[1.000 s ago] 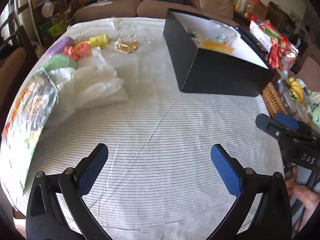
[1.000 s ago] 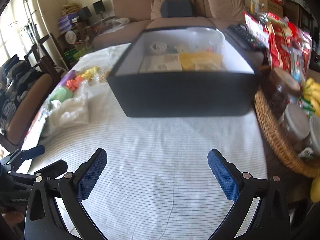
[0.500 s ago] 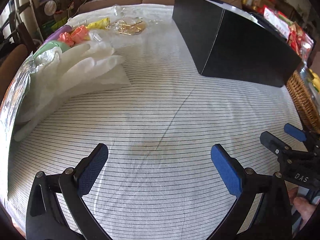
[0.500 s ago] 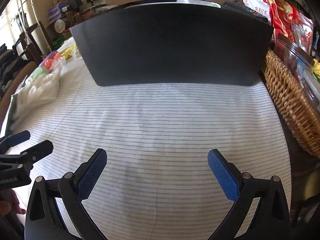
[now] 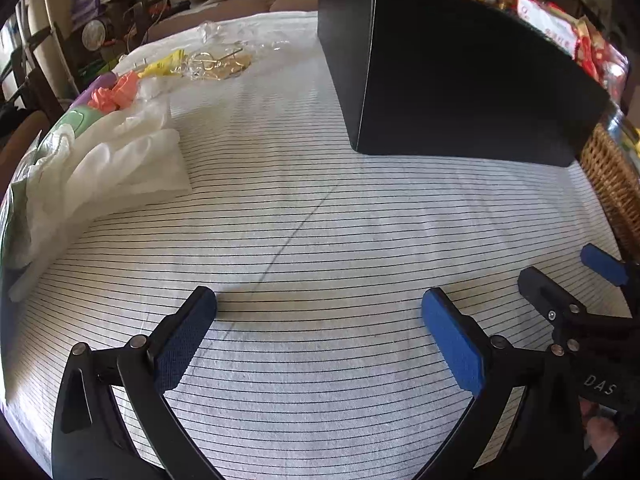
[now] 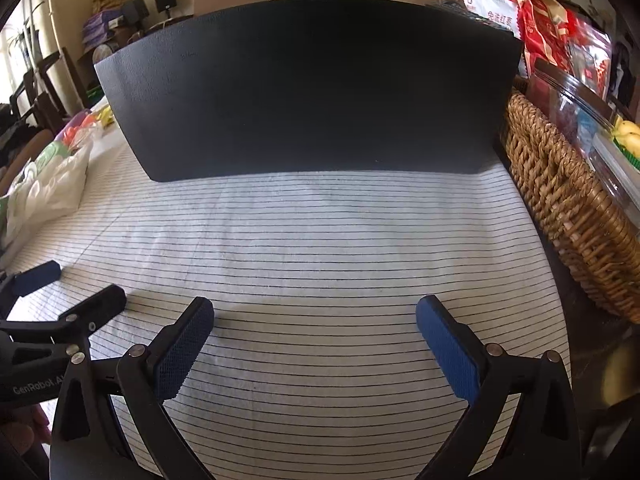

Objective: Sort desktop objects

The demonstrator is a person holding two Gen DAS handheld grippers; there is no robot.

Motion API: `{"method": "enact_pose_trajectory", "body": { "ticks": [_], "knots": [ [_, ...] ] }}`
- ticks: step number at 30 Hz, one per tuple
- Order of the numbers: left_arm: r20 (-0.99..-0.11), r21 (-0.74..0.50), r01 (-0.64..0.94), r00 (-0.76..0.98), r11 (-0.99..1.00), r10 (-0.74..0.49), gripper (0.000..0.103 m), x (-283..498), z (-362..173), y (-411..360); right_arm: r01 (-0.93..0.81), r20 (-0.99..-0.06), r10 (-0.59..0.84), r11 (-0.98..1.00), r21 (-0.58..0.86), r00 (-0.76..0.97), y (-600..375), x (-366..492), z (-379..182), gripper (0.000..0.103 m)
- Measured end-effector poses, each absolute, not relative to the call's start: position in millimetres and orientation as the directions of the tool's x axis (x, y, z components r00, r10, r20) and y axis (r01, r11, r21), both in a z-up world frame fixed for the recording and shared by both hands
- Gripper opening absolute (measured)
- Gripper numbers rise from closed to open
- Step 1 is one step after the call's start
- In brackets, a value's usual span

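A black box (image 5: 460, 80) stands on the striped tablecloth (image 5: 320, 220), and from this low height its inside is hidden. The same black box (image 6: 312, 92) fills the middle of the right wrist view. White gloves (image 5: 112, 168) lie at the left, with orange (image 5: 116, 92), yellow (image 5: 164, 65), purple and green items and gold clips in clear wrap (image 5: 218, 62) behind them. My left gripper (image 5: 318, 332) is open and empty, low over the cloth. My right gripper (image 6: 314, 334) is also open and empty, facing the box's front wall. Each gripper shows at the edge of the other's view.
A wicker basket (image 6: 568, 208) with jars and fruit borders the table on the right, with red snack bags (image 6: 556, 36) behind it. A sofa, shelves and chairs stand beyond the table. The striped cloth between the grippers and the box is bare.
Both grippers have dropped low over the tablecloth, so the box's inside is no longer visible. Both stay open and empty.
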State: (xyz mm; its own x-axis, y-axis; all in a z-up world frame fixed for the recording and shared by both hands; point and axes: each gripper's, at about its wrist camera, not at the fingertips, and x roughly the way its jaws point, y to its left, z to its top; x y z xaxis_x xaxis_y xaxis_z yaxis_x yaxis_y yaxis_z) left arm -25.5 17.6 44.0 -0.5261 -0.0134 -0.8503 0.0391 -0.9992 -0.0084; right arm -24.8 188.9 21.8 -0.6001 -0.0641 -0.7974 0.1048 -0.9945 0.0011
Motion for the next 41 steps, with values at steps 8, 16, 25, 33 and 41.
{"method": "enact_pose_trajectory", "body": {
  "ticks": [8, 16, 25, 33, 41],
  "knots": [
    [-0.825, -0.004, 0.082, -0.563, -0.997, -0.044, 0.103, -20.2, 43.6, 16.8, 0.102, -0.802, -0.041, -0.994, -0.025, -0.596, 192.1, -23.8, 23.8, 0.103],
    [-0.825, -0.009, 0.095, -0.563, -0.995, -0.047, 0.103, -18.4, 43.6, 15.5, 0.103, -0.802, -0.042, -0.994, -0.025, -0.596, 192.1, -24.7, 23.7, 0.103],
    [-0.825, -0.009, 0.095, -0.563, -0.995, -0.047, 0.103, -18.1, 43.8, 15.3, 0.104, -0.802, -0.042, -0.994, -0.025, -0.596, 192.2, -25.6, 23.6, 0.103],
    [-0.825, -0.009, 0.095, -0.563, -0.995, -0.046, 0.103, -18.1, 43.5, 14.9, 0.105, -0.802, -0.042, -0.994, -0.026, -0.596, 192.4, -25.9, 23.6, 0.103],
    [-0.824, -0.012, 0.089, -0.564, -0.996, -0.041, 0.103, -17.6, 43.0, 14.1, 0.105, -0.802, -0.043, -0.994, -0.025, -0.596, 192.1, -26.2, 23.6, 0.103]
  ]
}}
